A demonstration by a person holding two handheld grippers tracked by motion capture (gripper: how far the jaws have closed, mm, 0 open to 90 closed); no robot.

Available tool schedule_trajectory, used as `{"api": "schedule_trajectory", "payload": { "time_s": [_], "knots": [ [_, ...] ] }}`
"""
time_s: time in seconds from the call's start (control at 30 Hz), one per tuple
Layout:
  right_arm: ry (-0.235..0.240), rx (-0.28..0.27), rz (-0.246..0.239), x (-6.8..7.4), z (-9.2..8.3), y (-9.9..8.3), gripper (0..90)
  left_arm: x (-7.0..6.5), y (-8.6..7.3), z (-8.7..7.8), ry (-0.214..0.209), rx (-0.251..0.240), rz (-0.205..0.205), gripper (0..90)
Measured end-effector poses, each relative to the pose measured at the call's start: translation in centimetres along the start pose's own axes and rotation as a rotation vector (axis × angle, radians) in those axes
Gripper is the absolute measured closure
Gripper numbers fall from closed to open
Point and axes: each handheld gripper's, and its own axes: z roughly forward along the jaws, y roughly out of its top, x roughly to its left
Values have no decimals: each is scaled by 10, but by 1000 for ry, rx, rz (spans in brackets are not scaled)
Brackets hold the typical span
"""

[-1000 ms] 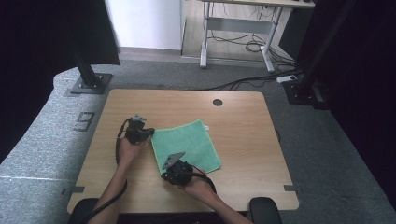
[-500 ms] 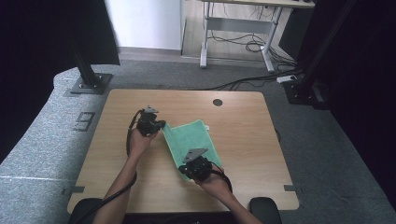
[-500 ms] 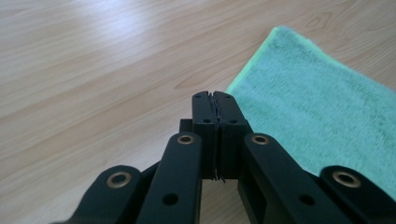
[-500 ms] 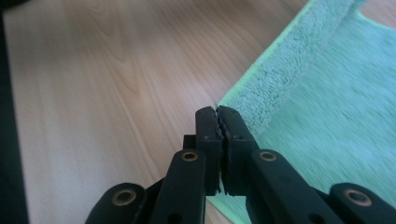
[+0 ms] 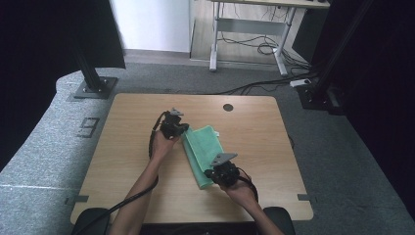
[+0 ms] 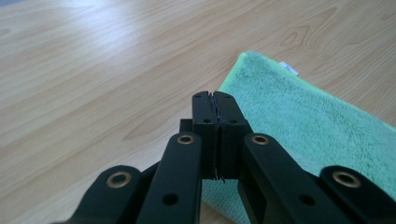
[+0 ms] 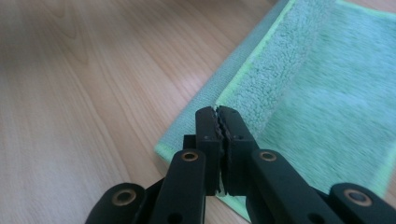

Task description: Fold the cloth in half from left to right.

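Note:
A green microfibre cloth [image 5: 203,149] lies folded into a narrow strip, slanting across the middle of the wooden table [image 5: 127,156]. My left gripper [image 5: 184,132] is at the strip's far end, jaws pressed together at the cloth's edge [image 6: 303,116]; in the left gripper view its tips [image 6: 215,95] are closed over the cloth. My right gripper [image 5: 210,175] is at the near end. In the right gripper view its tips [image 7: 217,109] are shut where the upper layer's light green hem [image 7: 327,93] meets them. A small white tag [image 6: 290,68] shows at the far corner.
A round cable hole [image 5: 228,107] sits near the table's far edge. Black stand bases rest on the grey floor at the far left [image 5: 93,88] and far right [image 5: 318,95]. Bare wood lies to either side of the cloth.
Both grippers have moved right and away from the person, carrying the cloth's left edge over. The cloth has gone from a spread square to a narrow folded strip.

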Motion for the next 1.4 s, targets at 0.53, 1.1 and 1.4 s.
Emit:
{"api": "schedule_trajectory", "payload": {
  "time_s": [0.53, 1.1, 1.4],
  "knots": [
    [-49, -11, 63, -27, -18, -17, 864, -23, 29, 32, -3, 35, 64, 879],
    [-73, 41, 99, -41, -9, -30, 842, -28, 24, 60, 0, 58, 53, 746],
    [-118, 42, 120, -48, -13, -33, 751, -30, 36, 43, 34, 9, 91, 394]
  ]
}}
